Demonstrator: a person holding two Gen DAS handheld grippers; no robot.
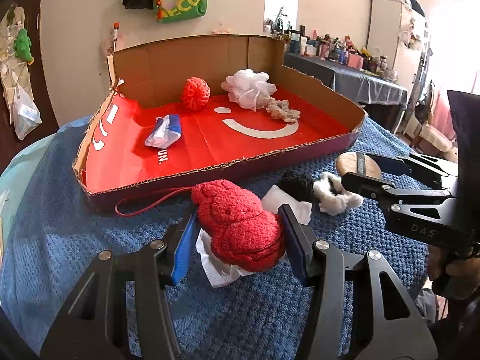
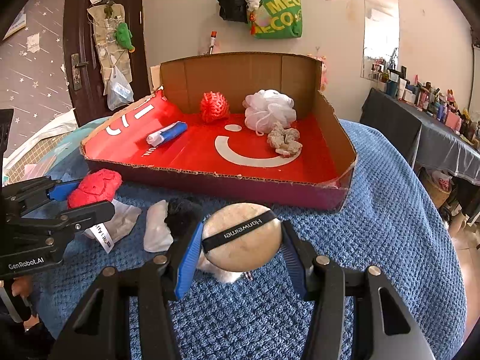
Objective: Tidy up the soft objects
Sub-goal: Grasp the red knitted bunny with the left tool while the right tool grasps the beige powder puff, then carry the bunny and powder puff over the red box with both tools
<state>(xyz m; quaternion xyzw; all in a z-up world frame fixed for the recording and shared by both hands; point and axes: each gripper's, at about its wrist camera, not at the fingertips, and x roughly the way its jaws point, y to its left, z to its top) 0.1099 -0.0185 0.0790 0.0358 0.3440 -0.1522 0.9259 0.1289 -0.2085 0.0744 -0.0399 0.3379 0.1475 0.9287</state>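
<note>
A red plush toy (image 1: 237,225) with a red loop cord is squeezed between the blue pads of my left gripper (image 1: 238,213), just above the blue blanket. A white tag hangs under it. My right gripper (image 2: 242,228) is shut on a round beige powder puff (image 2: 240,249) with a black strap. Each gripper shows in the other's view: the left gripper (image 2: 87,198) with the red plush toy (image 2: 96,186), the right gripper (image 1: 360,171) with the puff (image 1: 357,165). Behind them stands a cardboard tray (image 1: 210,174) lined in red.
In the tray lie a red knitted ball (image 1: 195,93), a white mesh pouf (image 1: 249,88), a beige scrunchie (image 1: 283,111) and a blue-white bundle (image 1: 165,130). A black fuzzy piece (image 1: 295,184), white fluff (image 1: 336,199) and white cloth (image 1: 288,204) lie on the blanket (image 1: 75,225). A cluttered table (image 2: 435,138) stands right.
</note>
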